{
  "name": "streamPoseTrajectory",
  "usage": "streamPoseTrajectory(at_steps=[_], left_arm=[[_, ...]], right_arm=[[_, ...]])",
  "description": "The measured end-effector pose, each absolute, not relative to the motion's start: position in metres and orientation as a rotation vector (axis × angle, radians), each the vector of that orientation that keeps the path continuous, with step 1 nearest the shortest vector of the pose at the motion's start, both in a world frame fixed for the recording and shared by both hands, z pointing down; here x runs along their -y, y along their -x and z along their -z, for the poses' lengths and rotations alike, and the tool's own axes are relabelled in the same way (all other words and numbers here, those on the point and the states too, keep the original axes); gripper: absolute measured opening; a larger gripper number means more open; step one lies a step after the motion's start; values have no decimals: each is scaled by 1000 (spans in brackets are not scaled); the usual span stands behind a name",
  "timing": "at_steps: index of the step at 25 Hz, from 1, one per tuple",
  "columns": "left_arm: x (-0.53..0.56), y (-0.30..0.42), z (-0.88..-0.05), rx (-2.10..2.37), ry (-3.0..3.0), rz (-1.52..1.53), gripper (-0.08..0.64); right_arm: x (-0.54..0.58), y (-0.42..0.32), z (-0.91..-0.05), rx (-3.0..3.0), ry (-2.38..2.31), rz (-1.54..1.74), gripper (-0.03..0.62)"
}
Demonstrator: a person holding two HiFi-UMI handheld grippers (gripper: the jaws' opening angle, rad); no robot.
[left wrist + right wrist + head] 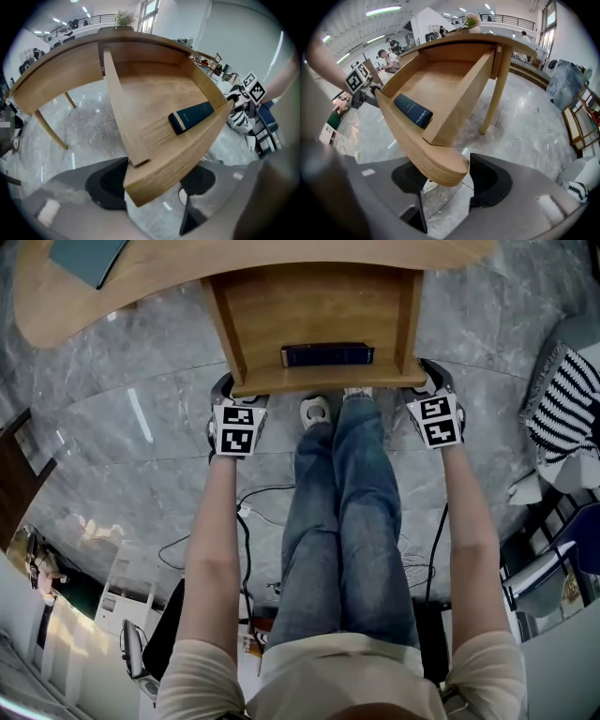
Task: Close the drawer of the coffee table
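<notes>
The drawer stands pulled out of the coffee table toward the person, a dark blue case lying near its front. Both arms reach steeply down. The left gripper and right gripper, jaws wide apart, straddle the front panel's ends.

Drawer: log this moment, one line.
drawer open, blue book inside | left gripper open astride front corner | right gripper open astride other corner

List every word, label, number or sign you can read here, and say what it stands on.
Dark blue flat box in the open wooden drawer: faint pale print, too small to read.
Black-and-white square marker cubes: patterns only, not text.
Nothing else shows legible writing.
</notes>
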State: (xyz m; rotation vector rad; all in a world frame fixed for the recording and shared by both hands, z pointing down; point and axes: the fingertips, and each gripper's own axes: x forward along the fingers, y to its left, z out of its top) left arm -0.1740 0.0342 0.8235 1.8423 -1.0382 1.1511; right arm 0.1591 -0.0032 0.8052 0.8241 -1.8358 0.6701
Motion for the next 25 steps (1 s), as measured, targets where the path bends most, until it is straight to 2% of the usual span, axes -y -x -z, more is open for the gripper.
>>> streamPoseTrajectory(at_steps=[25], left_arm=[[-32, 175, -790, 1099, -1806, -1152, 302]], right_arm=[[0, -160, -773, 1761, -884, -733, 242]])
